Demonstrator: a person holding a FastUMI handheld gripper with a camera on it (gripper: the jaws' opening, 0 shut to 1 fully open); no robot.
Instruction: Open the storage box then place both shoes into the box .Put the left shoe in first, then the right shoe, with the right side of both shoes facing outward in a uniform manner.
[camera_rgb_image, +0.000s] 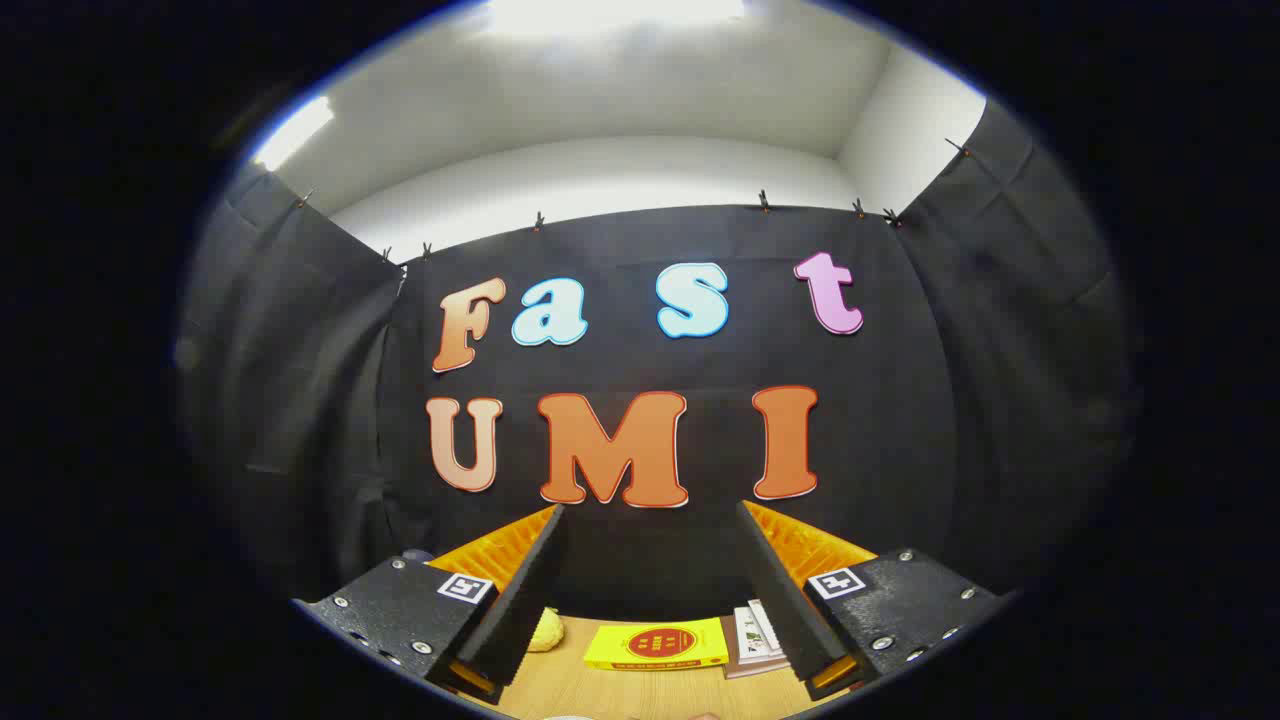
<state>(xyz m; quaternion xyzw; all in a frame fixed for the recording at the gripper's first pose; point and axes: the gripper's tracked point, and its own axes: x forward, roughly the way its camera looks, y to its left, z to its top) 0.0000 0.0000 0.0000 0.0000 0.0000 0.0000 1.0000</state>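
Overhead, a bright ceiling light glares at the top centre of the frame as the hand-held gripper points up and forward toward the booth's black cloth wall, its 2 fingers spread wide apart with nothing between them. Each finger rises from a dark mounting block at the lower left and lower right of the frame, and each block carries a small square marker tag near its inner corner.

Low in the frame, between the fingers, a strip of light wooden tabletop shows. A flat yellow box with a round red emblem lies on it at the lower centre, just ahead of the gripper. Just right of the yellow box, beside the right finger, sits a small stack of booklets or papers. A soft yellow object peeks out beside the left finger; what it is cannot be told.

The cloth wall hangs from small clips along its upper edge, with a white wall above it in the upper half of the frame and a second light at the upper left. Neither the storage box nor the shoes can be made out from this angle.
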